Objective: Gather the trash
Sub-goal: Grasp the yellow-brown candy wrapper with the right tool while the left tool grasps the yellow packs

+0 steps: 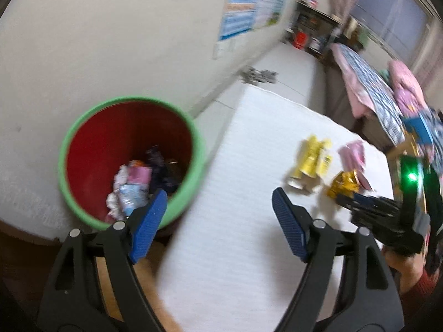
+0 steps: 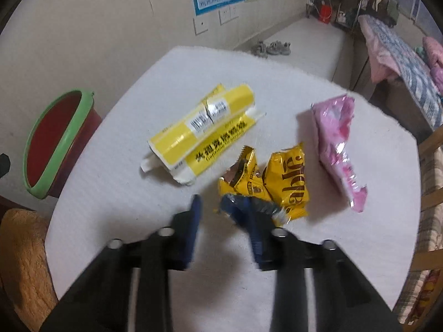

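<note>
A red bin with a green rim (image 1: pixel 130 100) stands by the wall left of the white table (image 1: pixel 235 249) and holds crumpled wrappers (image 1: pixel 133 185). My left gripper (image 1: pixel 220 196) is open and empty, one finger over the bin's edge and the other over the table. On the table lie a flattened yellow box (image 2: pixel 199 130), two gold snack wrappers (image 2: pixel 288 177) and a pink bag (image 2: pixel 337 144). My right gripper (image 2: pixel 211 202) is blurred, with a narrow gap showing bare cloth. Its right finger overlaps the nearer gold wrapper's lower left corner.
A bed with a pink and blue blanket (image 2: pixel 401 63) runs along the right. Shoes (image 2: pixel 271 47) lie on the floor beyond the table, and a shelf (image 2: pixel 337 2) stands in the far corner. A brown cushion (image 2: pixel 25 249) sits at the table's near left, and a wooden frame (image 2: pixel 432 193) at its right.
</note>
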The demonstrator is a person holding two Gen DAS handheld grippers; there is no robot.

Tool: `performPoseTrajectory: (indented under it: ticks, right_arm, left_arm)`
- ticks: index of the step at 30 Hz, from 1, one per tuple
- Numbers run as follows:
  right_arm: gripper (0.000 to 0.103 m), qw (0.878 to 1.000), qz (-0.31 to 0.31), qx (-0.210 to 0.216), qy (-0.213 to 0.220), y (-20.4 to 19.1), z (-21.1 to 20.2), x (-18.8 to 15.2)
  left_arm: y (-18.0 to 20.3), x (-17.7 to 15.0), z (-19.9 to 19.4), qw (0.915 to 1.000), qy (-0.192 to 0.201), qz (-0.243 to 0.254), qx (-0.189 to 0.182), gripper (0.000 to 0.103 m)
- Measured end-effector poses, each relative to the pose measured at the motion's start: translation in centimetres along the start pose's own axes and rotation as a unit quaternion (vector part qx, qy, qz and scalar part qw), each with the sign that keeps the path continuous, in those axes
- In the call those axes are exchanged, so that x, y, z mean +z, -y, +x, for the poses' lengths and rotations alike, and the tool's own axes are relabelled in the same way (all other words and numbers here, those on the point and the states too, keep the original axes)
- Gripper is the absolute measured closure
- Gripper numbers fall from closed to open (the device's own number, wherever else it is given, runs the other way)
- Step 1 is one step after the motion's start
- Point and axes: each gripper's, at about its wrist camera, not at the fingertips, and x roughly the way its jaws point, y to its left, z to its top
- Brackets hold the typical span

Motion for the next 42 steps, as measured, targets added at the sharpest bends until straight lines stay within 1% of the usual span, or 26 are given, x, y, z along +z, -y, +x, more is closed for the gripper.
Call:
performPoseTrajectory:
  ticks: [1, 2, 3, 7, 9, 12, 14, 16, 19, 22, 24, 26, 28, 30, 31, 32, 34, 35, 36, 37, 38, 39, 40, 42]
  right_arm:
    - [0.099, 1.000, 0.003, 0.002, -0.001, 0.1, 0.1, -0.2]
    - [0.102, 1.000, 0.008, 0.010, 0.000, 0.4, -0.2, -0.4]
    - [0.102, 1.000, 0.014, 0.019, 0.004, 0.4, -0.4, -0.5]
    - [0.102, 0.998, 0.028, 0.057, 0.030, 1.1, -3.9, -2.7]
    - [0.102, 0.995, 0.048, 0.079, 0.035, 1.4, -5.5, -4.0]
    - [0.102, 0.990, 0.086, 0.107, 0.031, 2.3, -6.9, -6.6]
    - [0.102, 0.989, 0.099, 0.111, 0.026, 2.7, -7.1, -7.6]
    - [0.102, 0.986, 0.115, 0.118, 0.019, 3.2, -7.2, -8.6]
    - [0.102, 0.984, 0.126, 0.122, 0.012, 3.6, -7.1, -9.3]
    - [0.101, 0.984, 0.131, 0.124, 0.010, 3.8, -7.1, -9.5]
    - [0.099, 0.983, 0.137, 0.125, 0.014, 3.8, -7.2, -9.7]
    - [0.099, 0.981, 0.142, 0.129, 0.013, 3.9, -7.2, -9.8]
    - [0.099, 0.981, 0.143, 0.130, 0.011, 4.0, -7.3, -10.0]
    - [0.099, 0.981, 0.143, 0.131, 0.008, 4.0, -7.3, -10.4]
    - [0.099, 0.981, 0.144, 0.132, 0.006, 3.9, -7.3, -10.5]
    - [0.099, 0.980, 0.146, 0.133, 0.005, 3.9, -7.4, -10.8]
    - [0.099, 0.980, 0.146, 0.133, 0.004, 3.8, -7.3, -11.0]
    - [0.099, 0.980, 0.146, 0.133, 0.003, 3.7, -7.4, -11.0]
    - [0.099, 0.980, 0.146, 0.133, 0.003, 3.6, -7.4, -11.1]
    - [0.099, 0.980, 0.146, 0.132, 0.002, 3.6, -7.5, -11.2]
    - [0.099, 0.980, 0.147, 0.133, 0.002, 3.6, -7.5, -11.2]
    - [0.099, 0.980, 0.147, 0.133, 0.002, 3.5, -7.5, -11.2]
    - [0.099, 0.980, 0.147, 0.133, 0.003, 3.4, -7.7, -11.2]
    - [0.099, 0.980, 0.145, 0.132, 0.005, 3.2, -7.7, -11.1]
  left_arm:
    - [0.8, 0.0, 0.3, 1.0000, -0.001, 0.009, -0.004, 0.028]
    - [2.1, 0.3, 0.9, 0.9997, -0.007, 0.020, -0.012, 0.028]
    - [2.8, 0.4, 1.3, 0.9995, -0.009, 0.026, -0.019, 0.028]
    - [6.3, 1.6, 3.5, 0.9974, -0.017, 0.043, -0.055, 0.028]
    - [8.3, 2.3, 5.4, 0.9952, -0.031, 0.056, -0.074, 0.028]
    - [10.9, 2.9, 8.6, 0.9923, -0.056, 0.078, -0.079, 0.028]
    - [12.0, 3.1, 10.5, 0.9906, -0.080, 0.075, -0.082, 0.028]
    - [12.6, 3.3, 11.8, 0.9891, -0.097, 0.056, -0.095, 0.028]
    - [13.6, 3.6, 13.4, 0.9894, -0.106, 0.052, -0.084, 0.028]
    - [14.2, 3.8, 14.5, 0.9899, -0.118, 0.054, -0.058, 0.028]
    - [14.2, 3.7, 14.8, 0.9912, -0.113, 0.049, -0.048, 0.028]
    - [14.4, 3.7, 14.9, 0.9928, -0.098, 0.063, -0.024, 0.026]
    - [14.7, 3.8, 15.3, 0.9925, -0.091, 0.080, -0.018, 0.026]
    - [15.2, 3.7, 15.8, 0.9900, -0.097, 0.102, -0.008, 0.026]
    - [15.4, 3.7, 16.2, 0.9882, -0.104, 0.112, -0.008, 0.026]
    - [15.6, 3.8, 16.4, 0.9871, -0.109, 0.117, -0.010, 0.026]
    - [15.8, 3.7, 16.7, 0.9857, -0.111, 0.127, -0.003, 0.027]
    - [15.9, 3.7, 16.8, 0.9853, -0.110, 0.131, 0.004, 0.030]
    - [15.9, 3.6, 16.8, 0.9854, -0.110, 0.130, 0.004, 0.035]
    - [15.9, 3.6, 16.7, 0.9855, -0.112, 0.127, -0.003, 0.048]
    - [15.9, 3.6, 16.7, 0.9852, -0.114, 0.127, -0.008, 0.056]
    - [15.9, 3.5, 16.6, 0.9849, -0.114, 0.129, -0.014, 0.058]
    - [16.0, 3.4, 16.3, 0.9843, -0.112, 0.136, -0.017, 0.068]
    - [16.2, 3.1, 15.6, 0.9836, -0.106, 0.144, -0.018, 0.070]
